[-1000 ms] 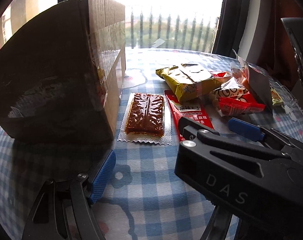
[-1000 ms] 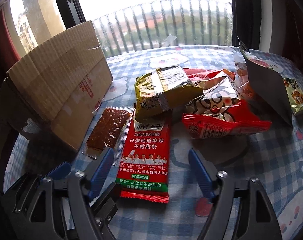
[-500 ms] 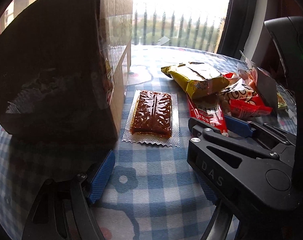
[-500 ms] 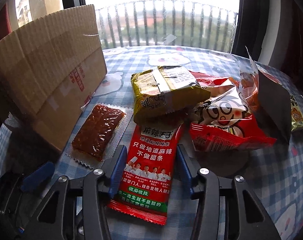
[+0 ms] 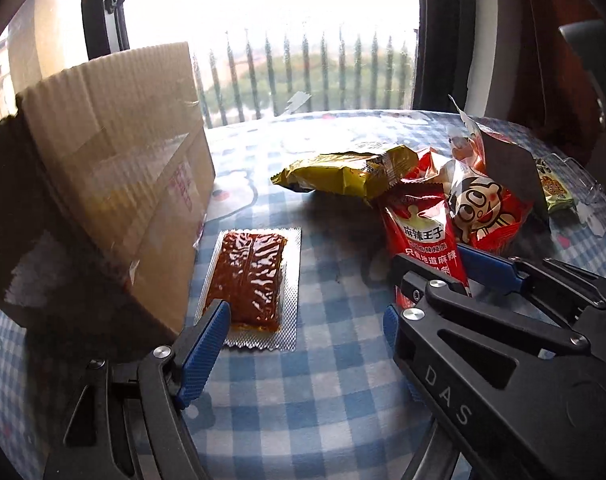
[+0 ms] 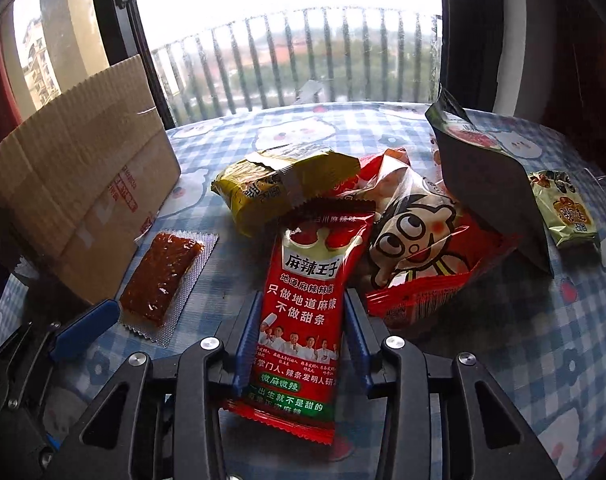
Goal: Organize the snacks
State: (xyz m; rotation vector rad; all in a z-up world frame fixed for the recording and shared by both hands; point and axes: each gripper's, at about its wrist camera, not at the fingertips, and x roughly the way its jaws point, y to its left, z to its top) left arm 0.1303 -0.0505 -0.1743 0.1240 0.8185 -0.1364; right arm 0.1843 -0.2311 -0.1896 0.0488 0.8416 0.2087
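Observation:
My right gripper [image 6: 301, 336] is shut on a long red spicy-strip packet [image 6: 307, 300] and holds it tilted up off the blue checked tablecloth [image 6: 543, 360]; the packet also shows in the left wrist view [image 5: 423, 240]. My left gripper [image 5: 303, 336] is open and empty, low over the cloth, its left fingertip beside a clear-wrapped brown snack slab [image 5: 251, 280]. That slab [image 6: 161, 276] lies next to a cardboard box [image 5: 103, 184]. A yellow packet [image 6: 279, 188] and a red cartoon bag [image 6: 419, 256] lie in a pile behind.
A dark stand-up pouch [image 6: 491, 184] leans at the right of the pile, with a small green packet [image 6: 567, 212] beyond it. The cardboard box [image 6: 75, 184] stands at the left. A window with railings is behind the table.
My right gripper closed on the red packet and lifted it clear of the pile. My left gripper moved forward toward the brown slab and rose, so the box now looks farther off.

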